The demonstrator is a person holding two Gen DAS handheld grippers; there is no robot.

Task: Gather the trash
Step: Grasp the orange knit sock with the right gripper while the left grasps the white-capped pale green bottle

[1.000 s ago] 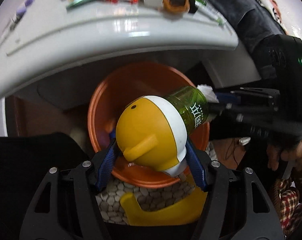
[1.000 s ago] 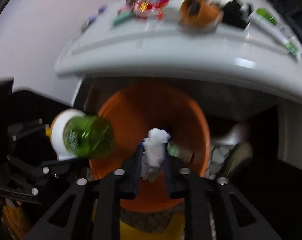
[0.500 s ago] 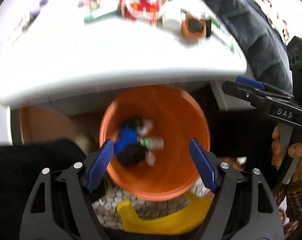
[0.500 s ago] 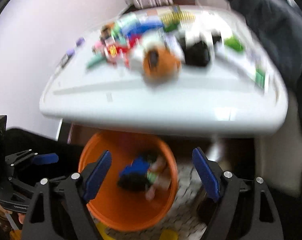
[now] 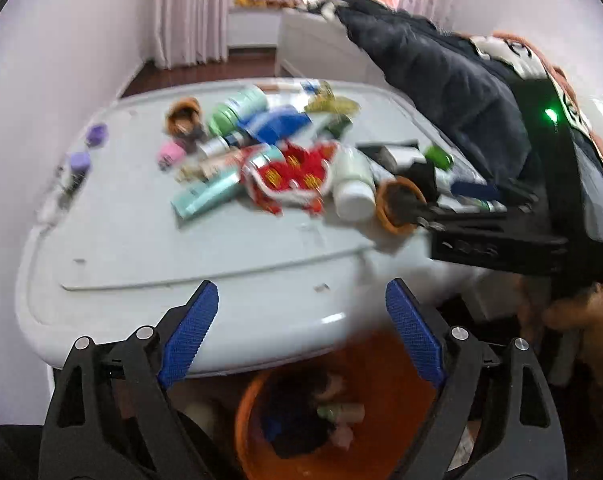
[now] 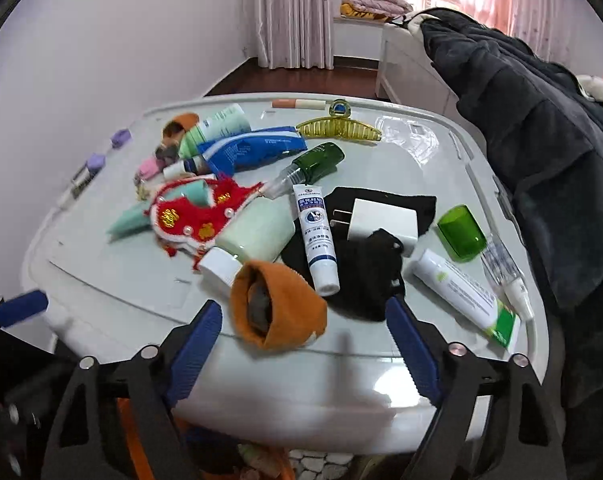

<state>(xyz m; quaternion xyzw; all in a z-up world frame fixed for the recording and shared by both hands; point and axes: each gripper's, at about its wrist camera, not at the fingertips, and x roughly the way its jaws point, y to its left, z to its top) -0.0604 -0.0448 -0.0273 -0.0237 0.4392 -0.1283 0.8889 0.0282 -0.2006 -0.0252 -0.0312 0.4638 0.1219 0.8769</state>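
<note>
An orange bin stands on the floor under the front edge of a white table; it holds dark and blue trash. My left gripper is open and empty above the bin, at the table's edge. My right gripper is open and empty, its pads just in front of an orange sock at the table's front edge. The table carries a red knitted piece, tubes, bottles, a white charger on black cloth, a green cap and a yellow hair clip.
A dark jacket hangs along the table's right side. The right gripper's body shows at the right of the left wrist view, over the table's right edge. A white wall runs along the left.
Both grippers let go: the yellow-capped green bottle and the white tissue dropped into the orange bin. Both then opened wide and rose from the bin to table level.
</note>
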